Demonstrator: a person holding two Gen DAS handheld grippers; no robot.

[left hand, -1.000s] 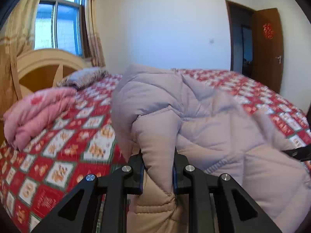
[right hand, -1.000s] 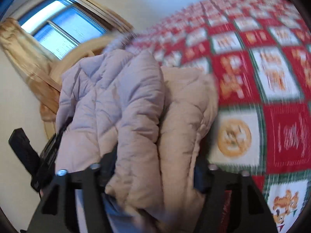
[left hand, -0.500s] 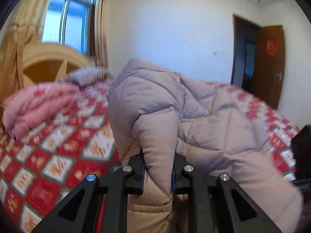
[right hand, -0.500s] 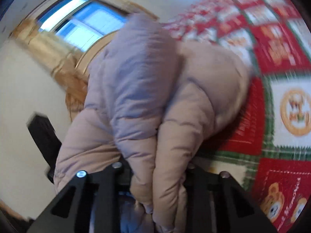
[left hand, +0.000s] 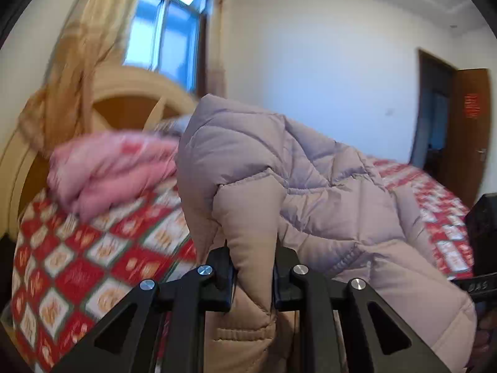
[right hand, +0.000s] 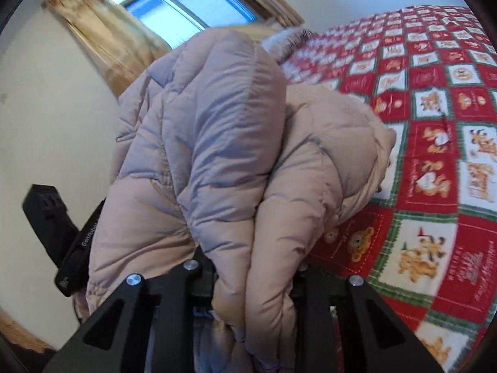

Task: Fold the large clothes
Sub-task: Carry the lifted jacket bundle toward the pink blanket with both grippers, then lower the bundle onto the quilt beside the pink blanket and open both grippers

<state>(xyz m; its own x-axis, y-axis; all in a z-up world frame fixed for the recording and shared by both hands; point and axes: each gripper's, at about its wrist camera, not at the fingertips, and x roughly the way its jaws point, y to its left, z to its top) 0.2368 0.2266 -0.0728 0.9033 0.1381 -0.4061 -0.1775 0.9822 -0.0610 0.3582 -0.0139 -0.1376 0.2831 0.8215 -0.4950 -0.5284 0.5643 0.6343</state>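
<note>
A big quilted puffer coat (left hand: pixel 310 186), pale mauve outside and beige at its hem, hangs bunched in the air above the bed. My left gripper (left hand: pixel 253 267) is shut on a narrow beige fold of it. In the right wrist view the same coat (right hand: pixel 211 143) fills the middle, and my right gripper (right hand: pixel 254 273) is shut on a thick bundle of its layers. The other gripper's black body shows at the right edge of the left view (left hand: pixel 481 236) and at the left of the right view (right hand: pixel 62 236).
A red, white and green patterned bedspread (right hand: pixel 435 143) covers the bed below. Folded pink bedding (left hand: pixel 118 168) lies near the curved wooden headboard (left hand: pixel 130 105). A window with tan curtains (left hand: pixel 167 37) is behind. A brown door (left hand: pixel 472 124) stands open at far right.
The right gripper's jaws closed onto the thick bundle of coat. Both grippers lifted the coat and swung toward the headboard and window, with some roll.
</note>
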